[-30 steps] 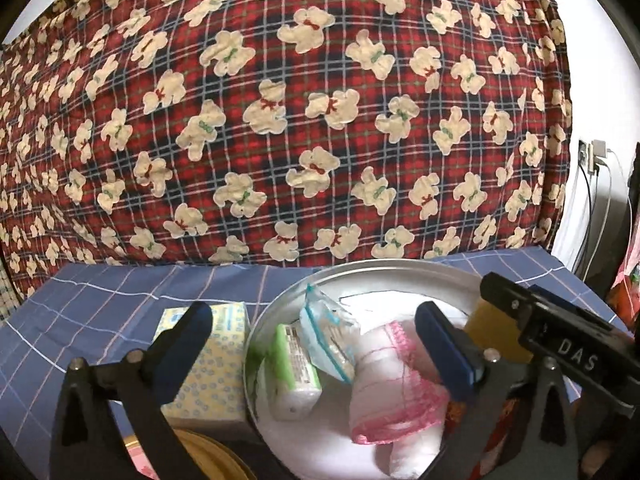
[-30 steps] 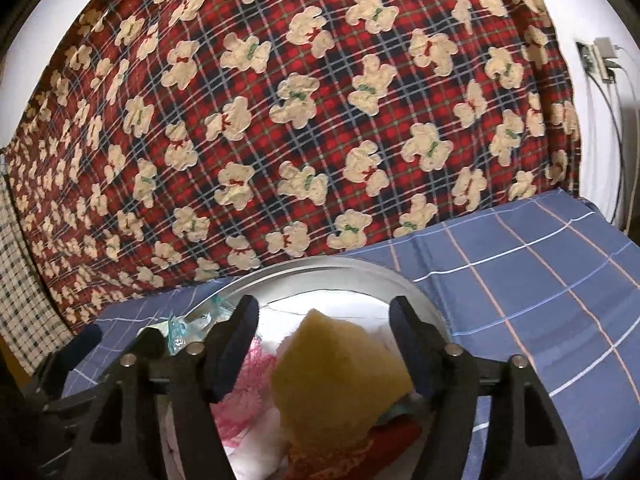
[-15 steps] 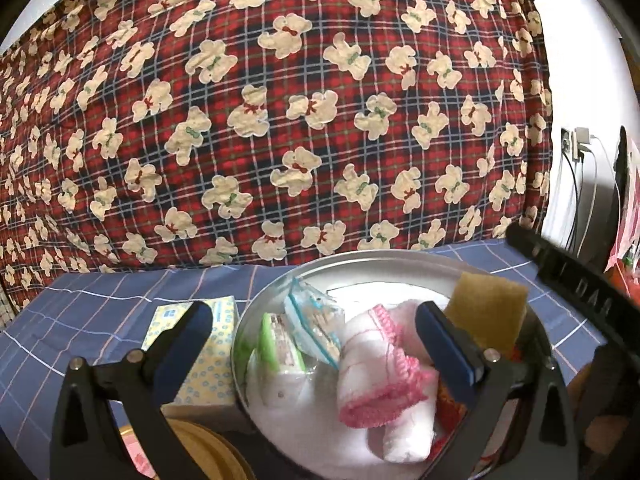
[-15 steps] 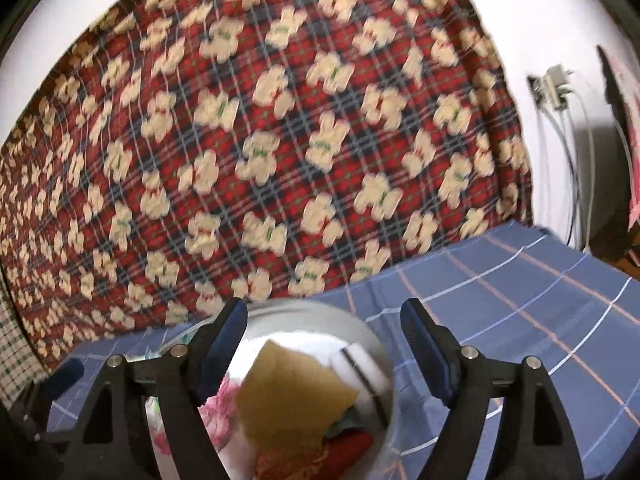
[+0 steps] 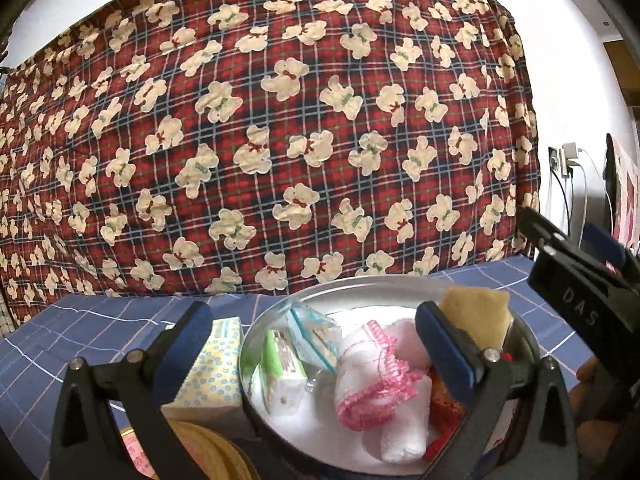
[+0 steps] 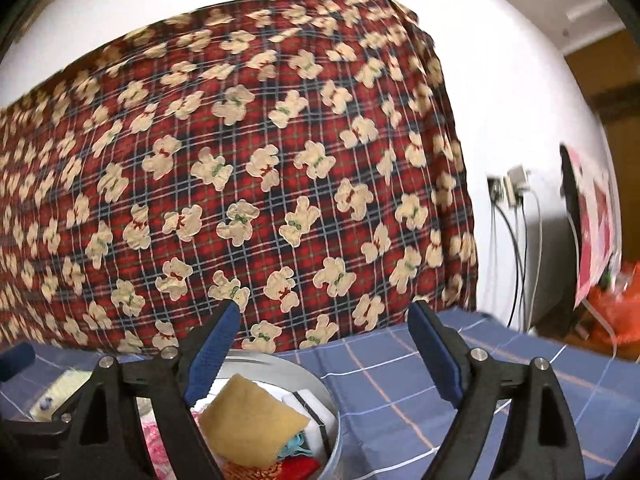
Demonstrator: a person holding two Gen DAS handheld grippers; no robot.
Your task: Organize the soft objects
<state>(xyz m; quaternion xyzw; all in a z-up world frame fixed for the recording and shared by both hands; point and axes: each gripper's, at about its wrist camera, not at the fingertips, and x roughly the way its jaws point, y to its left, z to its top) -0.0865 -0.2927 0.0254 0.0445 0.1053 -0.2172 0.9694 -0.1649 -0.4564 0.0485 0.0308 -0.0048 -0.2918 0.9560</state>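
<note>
Right gripper [image 6: 324, 350], jaws just spreading and empty, is leaving the yellow sponge [image 6: 252, 426] in the metal basin [image 6: 334, 440]; next, another soft item.

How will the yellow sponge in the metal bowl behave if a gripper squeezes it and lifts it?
The yellow sponge looks porous, so it would probably compress and feel light. It leans on other soft items in the metal bowl, so it may tip if nudged.

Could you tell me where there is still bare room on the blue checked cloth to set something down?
Free: the cloth right of the tin, toward the cables, and the strip left of the tissue pack, below the bear blanket. Crowded: the tin, heaped with sponge and towels.
</note>
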